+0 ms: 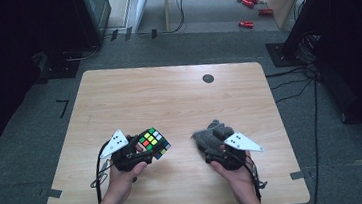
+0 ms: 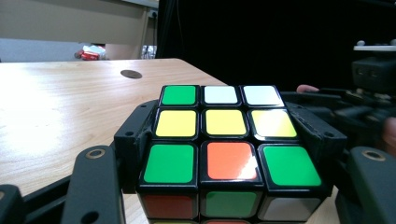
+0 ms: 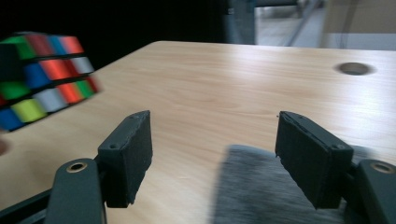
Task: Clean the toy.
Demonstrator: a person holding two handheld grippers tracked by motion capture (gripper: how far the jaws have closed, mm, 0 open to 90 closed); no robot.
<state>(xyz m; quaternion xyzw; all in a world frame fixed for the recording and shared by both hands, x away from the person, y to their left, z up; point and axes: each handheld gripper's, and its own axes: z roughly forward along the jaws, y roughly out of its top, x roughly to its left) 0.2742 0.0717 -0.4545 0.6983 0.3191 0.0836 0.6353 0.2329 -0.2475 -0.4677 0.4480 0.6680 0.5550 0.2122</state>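
1. Forearms and hands enter from the near edge of the high view; the left hand (image 1: 126,175) carries the left gripper (image 1: 141,148), the right hand (image 1: 236,174) carries the right gripper (image 1: 213,144).
2. Left gripper: jaws clamped on the two opposite sides of a puzzle cube (image 2: 224,140), pads flat against it. In the left gripper view the cube's upper face reads green, white, white in the far row, three yellows in the middle row, and green, orange, green in the near row.
3. Cube position: near-left part of the wooden table (image 1: 168,98), tilted in the high view. Whether it touches the tabletop cannot be told.
4. Right gripper: jaws wide apart, nothing between them. In the right gripper view one black pad (image 3: 128,154) stands at left and the other at right, with bare wood in the gap.
5. Grey cloth (image 1: 212,134): bunched on the table at near right, just beyond the right gripper's tip and partly under it. The right gripper view shows it as a blurred grey patch below the right-hand jaw.
6. Cube and cloth lie well apart, with bare wood between.
7. Dark round hole (image 1: 208,78): in the tabletop, far side, right of centre.
8. Grey three-cornered plate (image 1: 114,142): sits atop each gripper.
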